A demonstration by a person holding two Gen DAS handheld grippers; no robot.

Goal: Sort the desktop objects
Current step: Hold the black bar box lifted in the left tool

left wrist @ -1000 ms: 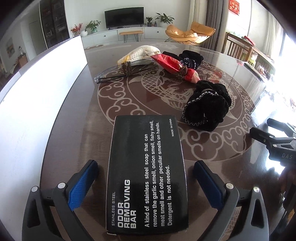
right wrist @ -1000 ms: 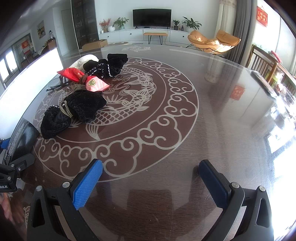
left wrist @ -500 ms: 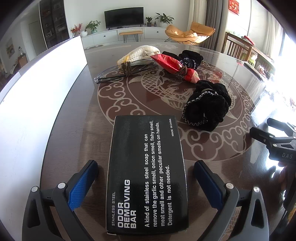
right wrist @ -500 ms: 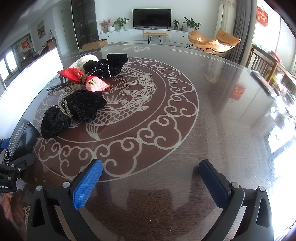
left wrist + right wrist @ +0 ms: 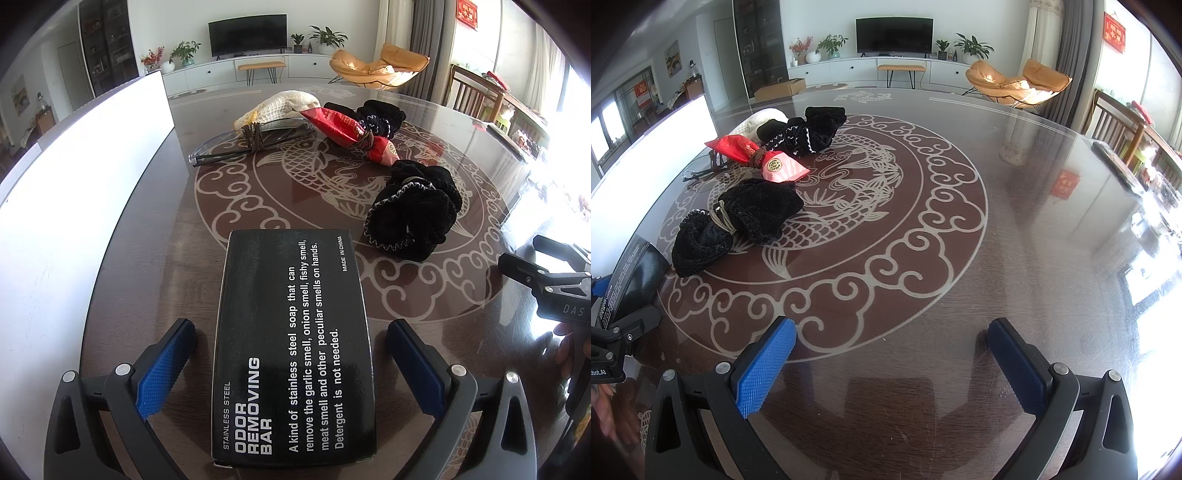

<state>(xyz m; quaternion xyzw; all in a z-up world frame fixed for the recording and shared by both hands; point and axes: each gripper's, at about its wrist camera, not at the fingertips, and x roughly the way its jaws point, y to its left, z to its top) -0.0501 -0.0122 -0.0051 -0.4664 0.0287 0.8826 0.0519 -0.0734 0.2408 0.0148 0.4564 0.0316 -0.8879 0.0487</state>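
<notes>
Nothing had moved since earlier. A black box [image 5: 293, 347] with white lettering lay flat between the left gripper [image 5: 291, 363]'s wide-open, untouching jaws; the right gripper [image 5: 892, 363] gaped empty.

At the top centre of both views a dark television [image 5: 247, 35] stands on a long white cabinet [image 5: 849, 72], potted plants [image 5: 973, 48] beside it. An orange lounge chair [image 5: 380, 66] sits upper right, and wooden chairs [image 5: 1115, 129] at the right edge.
</notes>
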